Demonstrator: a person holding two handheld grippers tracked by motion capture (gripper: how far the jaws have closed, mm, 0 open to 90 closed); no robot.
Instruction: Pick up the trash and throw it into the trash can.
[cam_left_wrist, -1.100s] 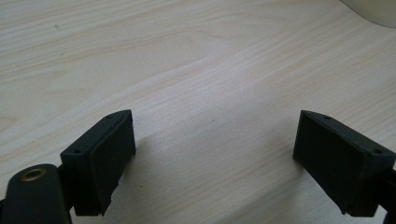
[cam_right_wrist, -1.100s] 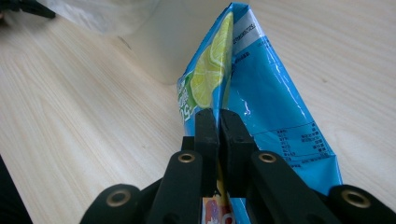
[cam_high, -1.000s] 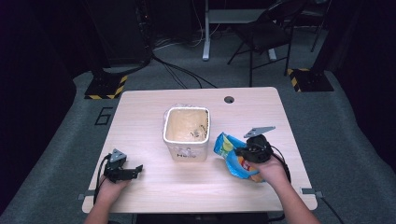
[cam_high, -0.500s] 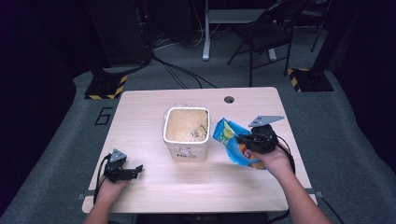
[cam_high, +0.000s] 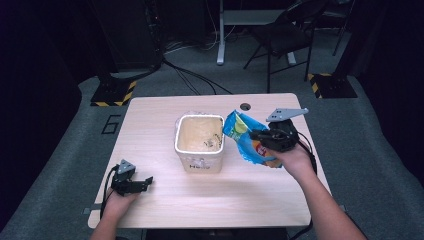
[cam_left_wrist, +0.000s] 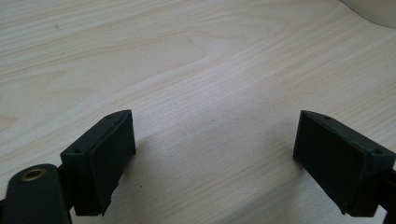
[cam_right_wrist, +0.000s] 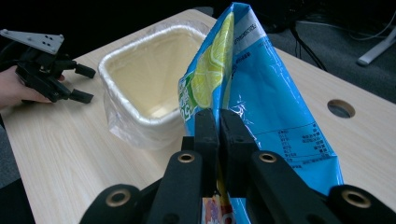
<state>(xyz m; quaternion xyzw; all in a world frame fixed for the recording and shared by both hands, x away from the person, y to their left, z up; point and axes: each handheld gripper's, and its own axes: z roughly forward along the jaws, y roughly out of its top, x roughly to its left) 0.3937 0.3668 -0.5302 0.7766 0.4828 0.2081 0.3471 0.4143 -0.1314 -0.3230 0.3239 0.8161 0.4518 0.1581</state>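
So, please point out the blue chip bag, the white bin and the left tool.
blue chip bag (cam_right_wrist: 275, 112), right gripper view, its blue side panel.
white bin (cam_high: 199, 161), high view, its front wall.
left tool (cam_high: 145, 182), high view, between its jaw tips.

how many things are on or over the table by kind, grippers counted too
grippers: 2 (left gripper, jaws open; right gripper, shut on the bag)
lined bins: 1 (bin)
blue chip bags: 1 (chip bag)
total: 4
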